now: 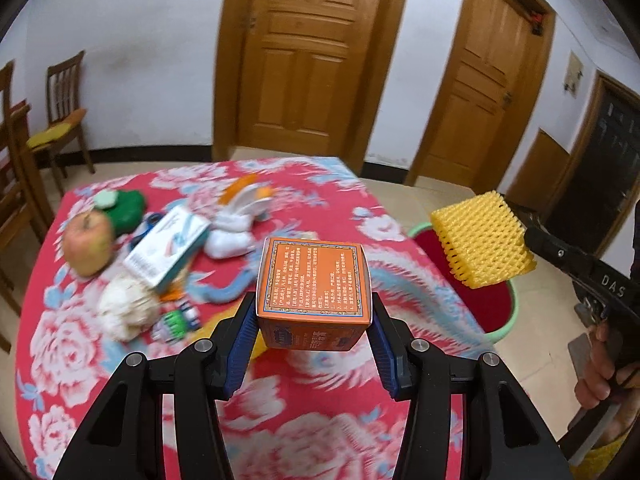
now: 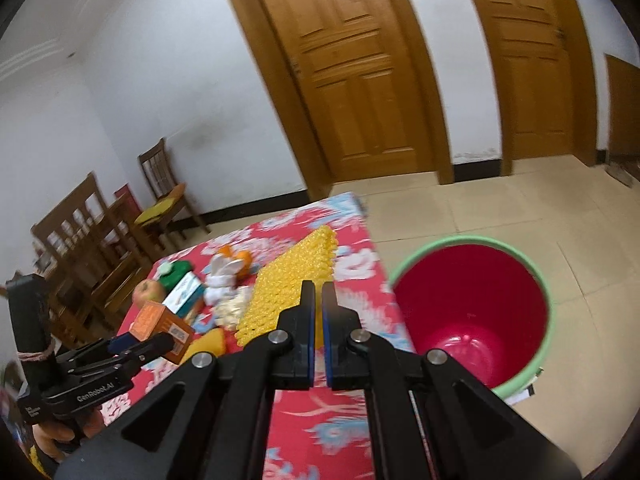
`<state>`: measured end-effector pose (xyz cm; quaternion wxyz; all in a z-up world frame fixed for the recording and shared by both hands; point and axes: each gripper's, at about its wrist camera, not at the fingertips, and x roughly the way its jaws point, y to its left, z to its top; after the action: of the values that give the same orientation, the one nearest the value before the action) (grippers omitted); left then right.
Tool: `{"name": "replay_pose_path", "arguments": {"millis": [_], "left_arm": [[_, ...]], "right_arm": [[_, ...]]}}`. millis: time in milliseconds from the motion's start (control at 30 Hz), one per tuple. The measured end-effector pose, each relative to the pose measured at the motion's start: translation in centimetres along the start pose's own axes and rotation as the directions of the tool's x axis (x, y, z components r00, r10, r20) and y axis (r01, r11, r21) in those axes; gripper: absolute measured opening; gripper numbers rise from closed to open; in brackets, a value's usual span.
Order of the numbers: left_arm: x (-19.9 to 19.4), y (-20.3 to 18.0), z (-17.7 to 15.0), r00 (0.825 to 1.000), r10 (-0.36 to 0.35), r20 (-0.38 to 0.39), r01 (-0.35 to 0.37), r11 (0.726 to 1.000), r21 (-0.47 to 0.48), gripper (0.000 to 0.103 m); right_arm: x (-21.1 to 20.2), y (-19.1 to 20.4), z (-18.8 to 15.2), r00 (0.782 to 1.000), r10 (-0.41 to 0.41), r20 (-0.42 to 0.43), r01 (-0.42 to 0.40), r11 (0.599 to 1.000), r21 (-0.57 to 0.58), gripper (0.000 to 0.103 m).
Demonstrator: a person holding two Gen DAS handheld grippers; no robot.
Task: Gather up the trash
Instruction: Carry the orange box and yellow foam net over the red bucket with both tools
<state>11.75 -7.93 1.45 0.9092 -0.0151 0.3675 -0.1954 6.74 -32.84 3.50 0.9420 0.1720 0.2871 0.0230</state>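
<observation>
While both pairs of tongs are loaded, neither has let go yet. The left gripper (image 1: 314,312) is clenched on a small orange cardboard box (image 1: 314,280), its blue pads pressing the two side faces; the box sits lifted clear of the red floral tablecloth (image 1: 120,360), printed face turned up toward the camera, nearly cubic so no long axis stands out. The right gripper (image 2: 318,292) is pinched almost shut on a yellow foam fruit-net sleeve (image 2: 292,276), gripped at its near edge so the flat mesh juts forward past the fingertips; its long axis runs along the fingers, pointing away over the table edge. In the left wrist view that sleeve (image 1: 482,238) hangs over the near rim of the round red bucket with a green rim (image 2: 472,308), which stands on the tiled floor just beside the table, so a drop looks close. Holding both items aloft likely serves to carry them to the bucket in one trip. Left on the cloth are an apple (image 1: 87,246), a white-and-blue carton (image 1: 168,250), a white plush toy (image 1: 236,226) and a pale crumpled wad (image 1: 124,310).
</observation>
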Motion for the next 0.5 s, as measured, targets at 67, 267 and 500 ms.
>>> {"name": "replay_pose_path", "arguments": {"millis": [67, 267, 500], "left_arm": [[0.8, -1.5, 0.5, 1.000, -0.007, -0.003, 0.008, 1.000, 0.028, 0.053], [3.2, -6.0, 1.5, 0.998, -0.058, -0.028, 0.060, 0.994, 0.091, 0.053], [7.1, -11.1, 2.0, 0.988, -0.132, -0.084, 0.144, 0.976, 0.162, 0.053]], "right_arm": [[-0.3, -1.6, 0.0, 1.000, -0.025, 0.009, 0.025, 0.999, 0.021, 0.005], [-0.6, -6.6, -0.6, 0.992, -0.122, 0.017, 0.120, 0.989, 0.082, 0.005], [0.6, -11.5, -1.7, 0.973, -0.231, -0.015, 0.231, 0.965, 0.123, 0.005]]}}
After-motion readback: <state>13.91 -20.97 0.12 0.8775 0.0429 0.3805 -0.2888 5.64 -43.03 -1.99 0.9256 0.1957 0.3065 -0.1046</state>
